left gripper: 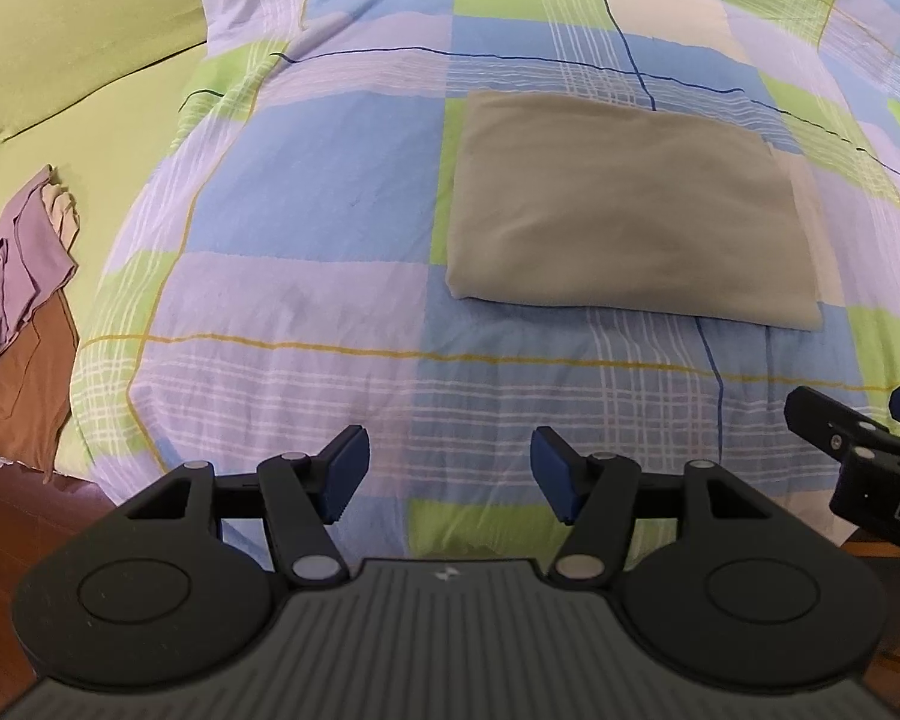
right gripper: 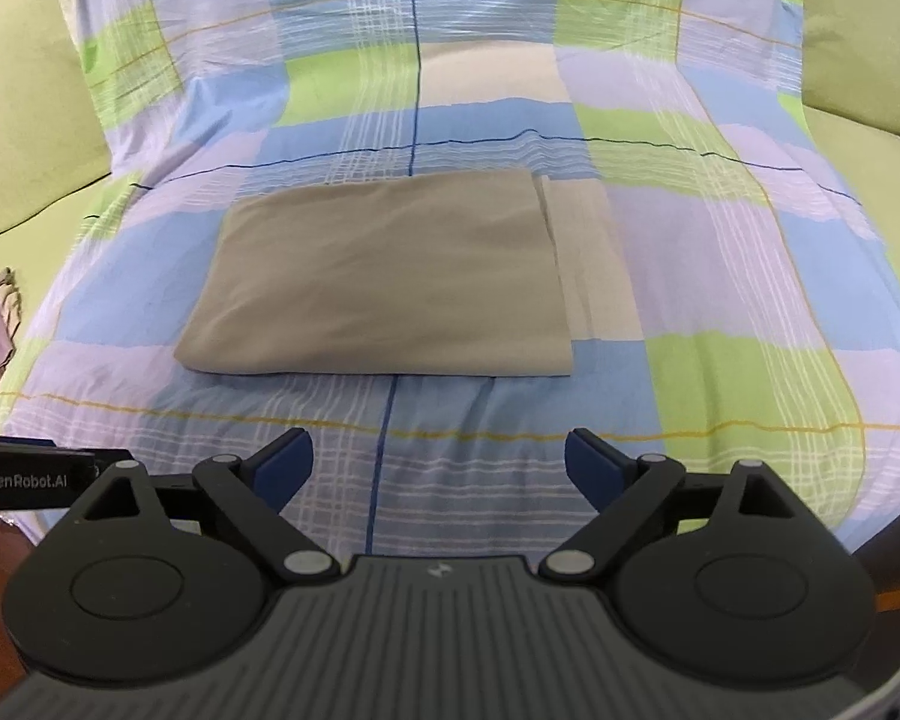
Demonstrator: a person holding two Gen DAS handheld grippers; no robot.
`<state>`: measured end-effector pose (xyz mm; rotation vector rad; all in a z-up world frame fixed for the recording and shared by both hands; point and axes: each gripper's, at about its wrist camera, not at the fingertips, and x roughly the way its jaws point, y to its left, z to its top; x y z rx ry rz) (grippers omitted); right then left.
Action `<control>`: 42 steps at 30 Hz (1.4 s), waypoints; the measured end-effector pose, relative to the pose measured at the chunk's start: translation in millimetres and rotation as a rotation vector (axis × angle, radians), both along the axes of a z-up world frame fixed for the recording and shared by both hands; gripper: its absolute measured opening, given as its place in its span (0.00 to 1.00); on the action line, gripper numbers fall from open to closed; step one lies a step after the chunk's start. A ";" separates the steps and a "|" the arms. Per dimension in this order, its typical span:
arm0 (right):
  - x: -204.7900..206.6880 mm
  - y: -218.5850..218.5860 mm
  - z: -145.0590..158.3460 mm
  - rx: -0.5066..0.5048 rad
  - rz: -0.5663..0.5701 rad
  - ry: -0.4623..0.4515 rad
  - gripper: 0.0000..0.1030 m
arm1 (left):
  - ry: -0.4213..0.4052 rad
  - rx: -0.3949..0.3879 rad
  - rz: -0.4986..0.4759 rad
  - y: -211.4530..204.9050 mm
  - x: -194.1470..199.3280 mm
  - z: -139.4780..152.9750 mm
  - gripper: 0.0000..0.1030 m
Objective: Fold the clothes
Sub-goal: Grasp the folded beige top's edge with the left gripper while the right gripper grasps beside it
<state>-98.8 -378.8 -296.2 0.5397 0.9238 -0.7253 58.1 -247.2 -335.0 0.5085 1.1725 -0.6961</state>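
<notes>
A beige-grey garment (left gripper: 630,210) lies folded into a flat rectangle on the checked sheet (left gripper: 306,210); the right wrist view shows the same folded garment (right gripper: 384,276) with a paler layer peeking out along its right edge. My left gripper (left gripper: 450,477) hovers open over the sheet's near edge, well short of the garment, with nothing between its fingers. My right gripper (right gripper: 438,468) is open too and holds nothing, just in front of the garment's near edge. The right gripper's body (left gripper: 858,450) shows at the right of the left wrist view.
The checked sheet (right gripper: 720,276) covers a green sofa (left gripper: 60,30). A loose pile of purple, cream and brown clothes (left gripper: 24,300) lies on the sofa seat at the left. Dark wooden floor (left gripper: 24,504) shows below the sofa's front edge.
</notes>
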 end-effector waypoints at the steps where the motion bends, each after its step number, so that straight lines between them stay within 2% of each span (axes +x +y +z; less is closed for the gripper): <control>1: 1.0 -1.1 -0.8 0.001 0.001 0.001 0.87 | 0.000 0.000 0.001 -1.0 0.4 -0.8 0.61; 13: 14.4 -15.7 -13.9 0.017 0.030 0.015 0.89 | 0.015 -0.004 0.020 -12.5 16.6 -12.9 0.61; 16: 20.5 -13.2 -16.5 -0.025 0.079 0.024 0.89 | 0.018 -0.021 0.019 -10.5 26.4 -16.2 0.63; 19: 37.5 10.1 -19.5 -0.247 0.311 0.039 0.85 | 0.070 -0.052 0.052 -2.6 45.6 -22.7 0.66; 21: 50.9 27.6 -28.3 -0.369 0.480 0.047 0.73 | 0.099 -0.066 0.085 3.6 60.4 -26.2 0.66; 23: 66.8 40.1 -40.8 -0.435 0.615 0.053 0.69 | 0.120 -0.081 0.119 10.2 77.2 -29.9 0.66; 24: 74.8 46.3 -47.1 -0.467 0.683 0.057 0.62 | 0.124 -0.085 0.128 11.5 81.7 -30.8 0.66; 27: 98.7 65.0 -65.9 -0.565 0.887 0.067 0.51 | 0.152 -0.100 0.157 16.2 98.3 -35.5 0.65; 29: 114.4 73.2 -77.1 -0.628 0.967 0.088 0.45 | 0.193 -0.123 0.175 17.1 107.5 -39.3 0.65; 30: 122.4 76.0 -82.4 -0.652 0.990 0.104 0.44 | 0.208 -0.132 0.183 16.9 110.2 -40.5 0.65; 33: 134.0 76.6 -99.1 -0.683 1.064 0.144 0.37 | 0.270 -0.170 0.202 15.2 117.0 -43.8 0.65; 34: 137.5 76.7 -104.6 -0.693 1.089 0.156 0.35 | 0.314 -0.199 0.216 14.5 120.8 -46.1 0.66; 36: 140.3 76.7 -110.8 -0.700 1.116 0.146 0.23 | 0.382 -0.240 0.243 14.2 126.7 -50.5 0.66; 39: 139.8 70.2 -109.3 -0.693 1.096 0.107 0.12 | 0.538 -0.324 0.328 12.1 142.2 -63.2 0.66; 41: 137.2 65.4 -102.7 -0.692 1.068 0.069 0.09 | 0.682 -0.395 0.406 7.4 154.9 -80.1 0.67; 42: 135.9 63.7 -99.5 -0.692 1.058 0.053 0.09 | 0.716 -0.409 0.421 4.6 158.0 -85.8 0.67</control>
